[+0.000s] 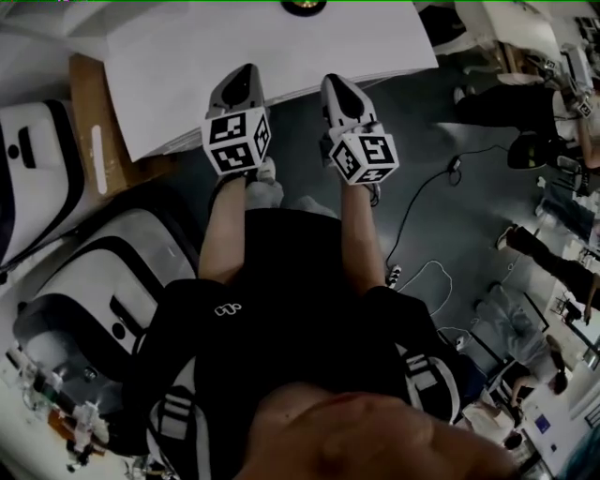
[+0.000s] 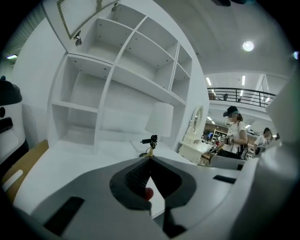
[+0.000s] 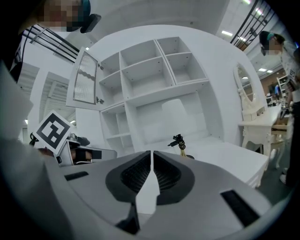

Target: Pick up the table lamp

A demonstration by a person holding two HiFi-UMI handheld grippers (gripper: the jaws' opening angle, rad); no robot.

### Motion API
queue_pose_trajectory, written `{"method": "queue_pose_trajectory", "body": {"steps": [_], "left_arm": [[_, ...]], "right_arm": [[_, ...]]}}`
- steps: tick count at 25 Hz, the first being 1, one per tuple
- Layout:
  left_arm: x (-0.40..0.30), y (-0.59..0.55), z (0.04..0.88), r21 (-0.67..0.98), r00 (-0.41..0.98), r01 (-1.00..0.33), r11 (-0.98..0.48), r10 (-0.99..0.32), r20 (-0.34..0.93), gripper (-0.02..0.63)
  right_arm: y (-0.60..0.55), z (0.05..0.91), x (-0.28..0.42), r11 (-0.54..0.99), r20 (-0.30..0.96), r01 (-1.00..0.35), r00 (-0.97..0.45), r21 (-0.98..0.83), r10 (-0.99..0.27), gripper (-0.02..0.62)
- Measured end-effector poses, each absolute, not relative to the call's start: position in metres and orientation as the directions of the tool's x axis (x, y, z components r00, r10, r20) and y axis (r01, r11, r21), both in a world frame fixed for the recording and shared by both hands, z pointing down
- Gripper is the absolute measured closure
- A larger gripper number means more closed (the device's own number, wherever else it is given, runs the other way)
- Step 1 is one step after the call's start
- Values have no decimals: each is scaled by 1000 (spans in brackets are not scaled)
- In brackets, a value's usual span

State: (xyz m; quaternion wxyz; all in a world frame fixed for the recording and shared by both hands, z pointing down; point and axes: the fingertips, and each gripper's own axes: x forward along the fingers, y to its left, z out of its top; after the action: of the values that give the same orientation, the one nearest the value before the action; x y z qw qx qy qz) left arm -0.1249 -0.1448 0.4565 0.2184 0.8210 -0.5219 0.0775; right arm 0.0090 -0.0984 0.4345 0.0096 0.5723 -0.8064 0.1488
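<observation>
The table lamp stands at the back of the white table (image 1: 234, 56); from the head view only its dark round base (image 1: 304, 6) shows at the top edge. The left gripper view shows its white shade (image 2: 160, 119) over a black fitting and brass stem (image 2: 150, 142). In the right gripper view the same fitting (image 3: 178, 140) stands ahead, slightly right. My left gripper (image 1: 246, 77) and right gripper (image 1: 336, 86) hang side by side over the table's near edge, well short of the lamp. The left gripper (image 2: 150, 159) and the right gripper (image 3: 151, 153) are both shut and hold nothing.
A white open shelf unit (image 2: 122, 70) rises behind the lamp. White cases (image 1: 37, 178) and a wooden board (image 1: 89, 122) lie to the left of the table. Cables (image 1: 422, 216) trail over the dark floor on the right, where people stand. A white dressing table (image 3: 262, 126) stands to the right.
</observation>
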Motion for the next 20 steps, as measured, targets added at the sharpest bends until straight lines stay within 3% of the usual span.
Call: {"method": "queue_pose_trajectory", "body": {"steps": [7, 10, 20], "left_arm": [[-121, -166, 450, 294, 444, -888, -354, -827, 345, 600], [-115, -173, 449, 292, 452, -885, -364, -821, 347, 600], [-93, -208, 478, 263, 433, -899, -349, -799, 417, 601]], "right_arm": [[-114, 431, 14, 290, 182, -937, -325, -196, -928, 572], [-119, 436, 15, 301, 188, -928, -342, -219, -921, 494], [-166, 463, 39, 300, 218, -918, -359, -261, -908, 494]]}}
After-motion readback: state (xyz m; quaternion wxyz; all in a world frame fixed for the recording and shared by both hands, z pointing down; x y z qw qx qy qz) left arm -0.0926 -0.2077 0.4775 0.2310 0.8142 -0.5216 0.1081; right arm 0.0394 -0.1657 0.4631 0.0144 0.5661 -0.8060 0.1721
